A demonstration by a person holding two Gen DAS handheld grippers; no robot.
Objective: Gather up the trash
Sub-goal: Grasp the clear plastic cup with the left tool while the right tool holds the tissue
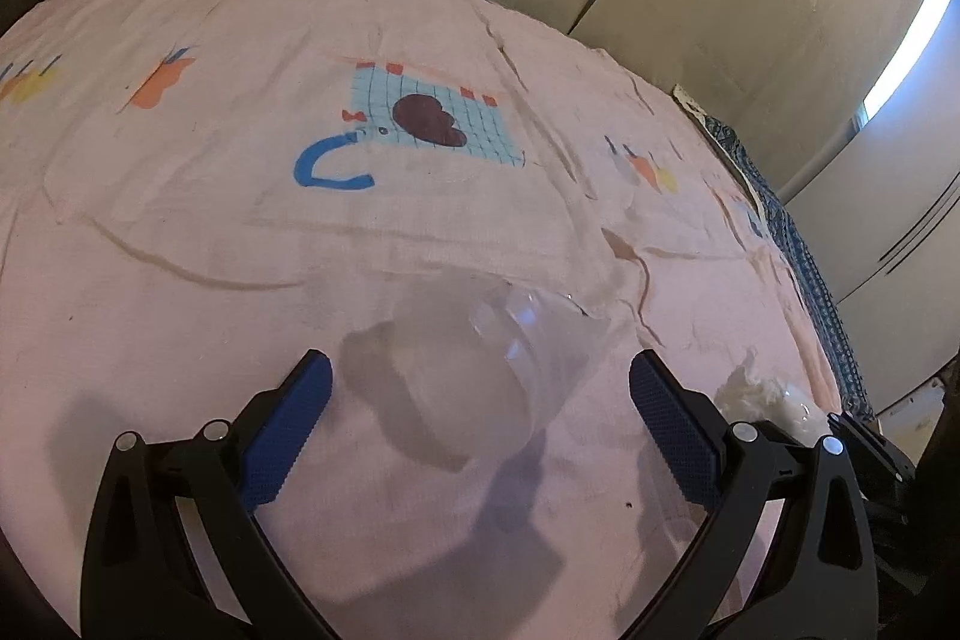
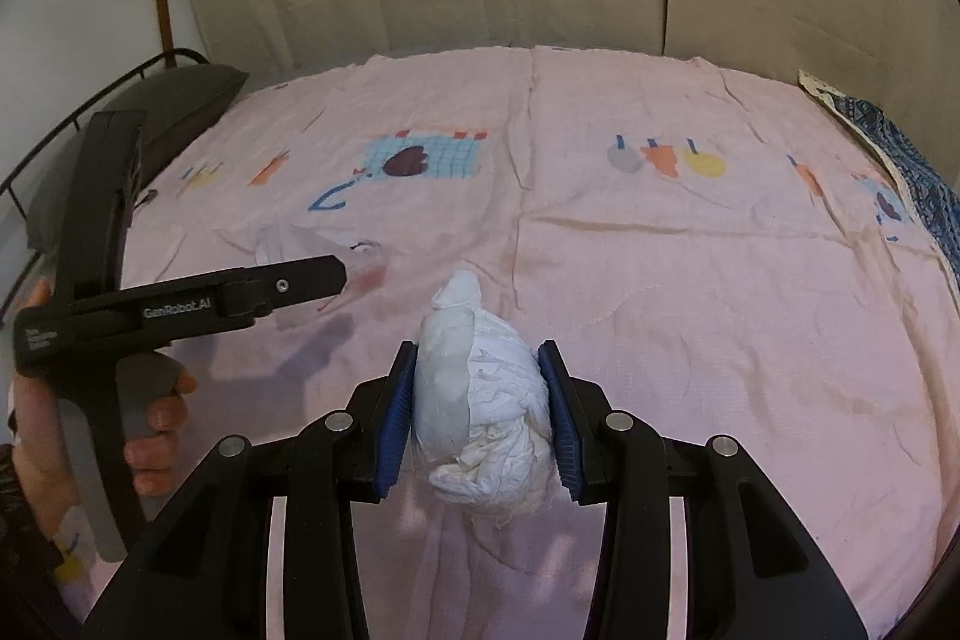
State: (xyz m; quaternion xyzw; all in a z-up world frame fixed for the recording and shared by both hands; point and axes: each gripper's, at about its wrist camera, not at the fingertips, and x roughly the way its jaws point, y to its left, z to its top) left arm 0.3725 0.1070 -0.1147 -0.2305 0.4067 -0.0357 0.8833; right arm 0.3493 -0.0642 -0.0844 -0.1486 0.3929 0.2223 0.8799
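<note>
My right gripper is clenched on a crumpled white wad of tissue or wrapping, one blue pad on each flank, with the wad's twisted top poking out toward twelve o'clock above the pink bedsheet. The wad is soft and lumpy, so I judge it could squirm out if I swing fast, or shed a loose fold onto the sheet.

My left gripper stands spread wide, nothing pinched, with a clear plastic cup lying on its side between the pads, its mouth toward two o'clock. That cup is the riskier piece (thin, slick, see-through): closing off-centre could squirt it forward or crush it, and the pads could catch the sheet beneath. The two tools are also close, with the wad at about four o'clock in the left view.
</note>
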